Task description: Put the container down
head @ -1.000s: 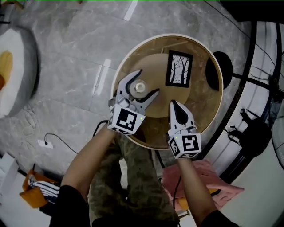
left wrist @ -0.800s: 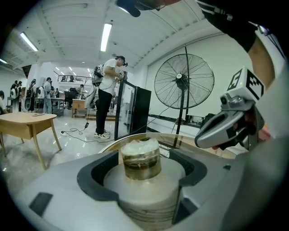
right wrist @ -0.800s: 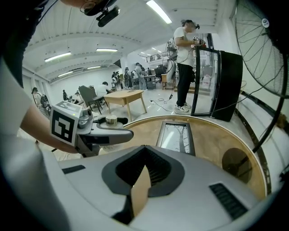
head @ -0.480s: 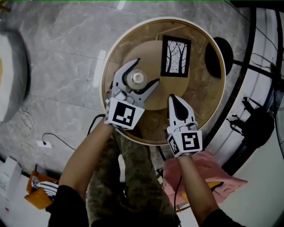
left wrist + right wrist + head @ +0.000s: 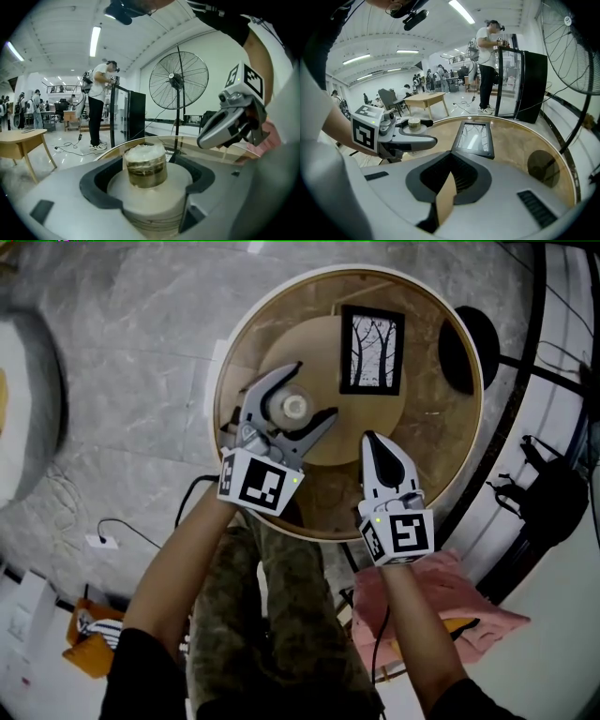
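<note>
Holding the container (image 5: 294,407) in the left gripper (image 5: 312,390), with the jaws spread wide and pressing on its broad pale body from either side, the narrower capped neck standing up between them. Hanging over the left half of the round table (image 5: 427,442), above the paler inner disc (image 5: 323,343). Not showing, in any view, whether the base is touching the top. Sitting inside the cream rim on the left, with the outer jaw reaching closer to that edge than the container itself. Leaving a bare strip between the inner jaw and the picture frame (image 5: 372,350) lying flat toward the far side, near the container but apart from it.

Pointing the right gripper (image 5: 369,440) toward the table's middle, with its jaws pressed together into a single tip and gripping nothing. Hanging just beside the left gripper, apart from it, with a narrow gap in between. Carrying both marker cubes at the near rim, above the person's legs.

Offering open tabletop to the right of the frame and ahead of the right gripper, out to the right rim, with a dark disc (image 5: 461,348) straddling that edge. Showing a standing fan (image 5: 179,80) beyond the rim, and a pink cloth (image 5: 441,596) lying low by the near right side.
</note>
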Tool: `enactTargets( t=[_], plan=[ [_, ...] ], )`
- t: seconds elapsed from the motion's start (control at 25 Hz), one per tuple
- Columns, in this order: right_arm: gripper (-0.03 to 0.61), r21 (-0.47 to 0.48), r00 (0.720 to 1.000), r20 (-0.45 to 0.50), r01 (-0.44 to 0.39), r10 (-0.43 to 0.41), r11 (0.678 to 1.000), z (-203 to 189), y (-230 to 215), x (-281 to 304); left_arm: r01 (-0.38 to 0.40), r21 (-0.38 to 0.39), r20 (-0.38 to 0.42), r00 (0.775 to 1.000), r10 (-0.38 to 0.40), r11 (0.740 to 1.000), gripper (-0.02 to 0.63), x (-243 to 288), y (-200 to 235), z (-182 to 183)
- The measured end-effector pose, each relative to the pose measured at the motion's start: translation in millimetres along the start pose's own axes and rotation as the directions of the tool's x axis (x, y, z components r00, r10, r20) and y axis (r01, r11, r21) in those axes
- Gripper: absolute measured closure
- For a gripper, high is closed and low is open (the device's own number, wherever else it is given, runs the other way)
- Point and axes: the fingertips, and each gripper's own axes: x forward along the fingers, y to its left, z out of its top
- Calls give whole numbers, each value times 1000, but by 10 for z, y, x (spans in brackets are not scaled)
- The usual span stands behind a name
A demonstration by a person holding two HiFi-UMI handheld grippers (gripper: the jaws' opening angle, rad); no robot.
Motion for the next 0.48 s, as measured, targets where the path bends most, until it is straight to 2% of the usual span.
enactTargets(
  t=[0.32, 0.48],
  plan=[
    [557, -3, 1000, -6, -4, 3, 1000, -14, -22, -34, -4, 23, -30, 1000, 4, 1000, 253, -51, -41, -91],
    [557, -14, 1000, -6, 3, -3, 1000, 14, -56, -45, 17, -3, -54, 998, -17, 1000, 253, -107, -61, -190]
  ],
)
